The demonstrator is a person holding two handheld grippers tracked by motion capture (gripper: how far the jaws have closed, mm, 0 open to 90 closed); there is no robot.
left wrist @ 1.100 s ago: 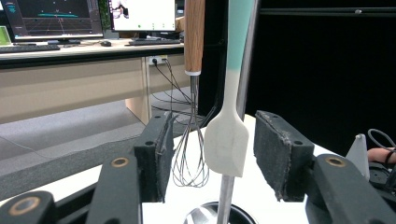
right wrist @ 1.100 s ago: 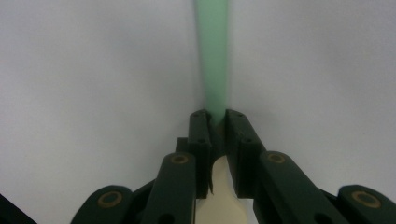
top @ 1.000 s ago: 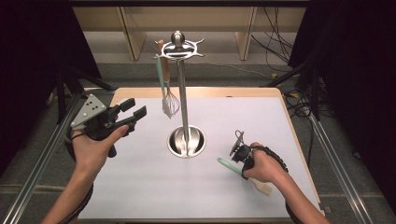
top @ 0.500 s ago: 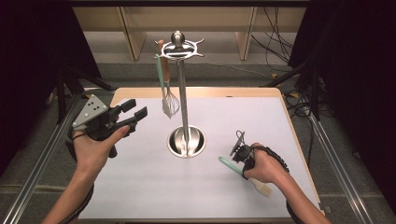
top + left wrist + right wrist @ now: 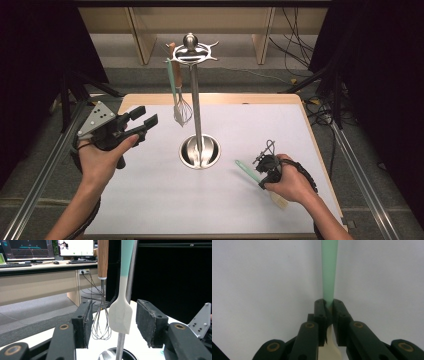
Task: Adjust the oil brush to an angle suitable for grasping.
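A metal utensil stand (image 5: 195, 100) rises from a round base (image 5: 200, 151) at the table's middle. A wooden-handled whisk (image 5: 184, 111) and a mint-handled spatula (image 5: 172, 82) hang from its top hooks. My left gripper (image 5: 145, 116) is open, held above the table's left side and pointed at the stand. In the left gripper view the whisk (image 5: 101, 322) and the spatula's cream blade (image 5: 120, 315) show between its pads, farther off. My right gripper (image 5: 262, 179) is shut on a second green-handled spatula (image 5: 247, 170) that lies on the table; its handle (image 5: 328, 270) runs away from the closed jaws (image 5: 328, 305).
The white table top (image 5: 150, 200) ends in a wooden edge at the back. Beyond it are shelving legs and cables on the floor. Black curtains and metal rails flank both sides. A desk with monitors (image 5: 30, 250) stands far behind the stand.
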